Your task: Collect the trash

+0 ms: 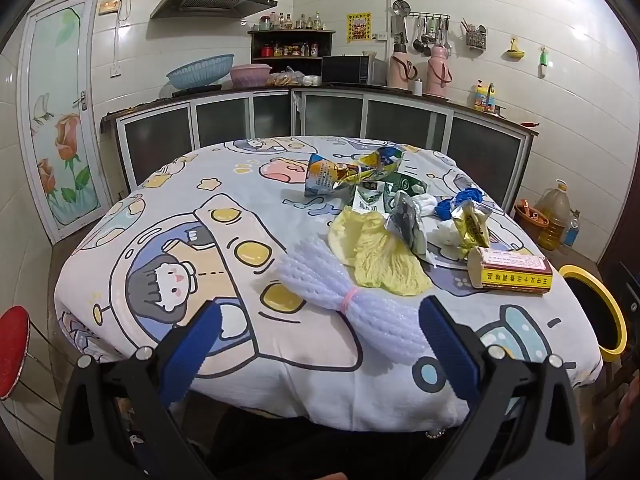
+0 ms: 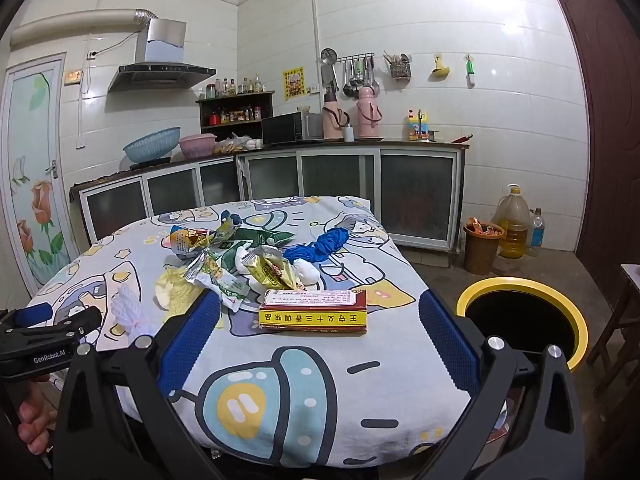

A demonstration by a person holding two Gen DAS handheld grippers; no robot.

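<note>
You held both the left gripper [image 1: 320,330] and right gripper [image 2: 320,326] with jaws released, empty. Trash pile [image 2: 240,264] lay on the surface, left of the yellow-rimmed bin [image 2: 520,286], within easy drop reach.

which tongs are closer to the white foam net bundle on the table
Left. The left tongs stand open right at the white foam net bundle, its near end between them. The right tongs face the red-and-yellow box instead.

Left hand-held gripper [image 1: 320,326] and right hand-held gripper [image 2: 320,320] gape wide, empty.
</note>
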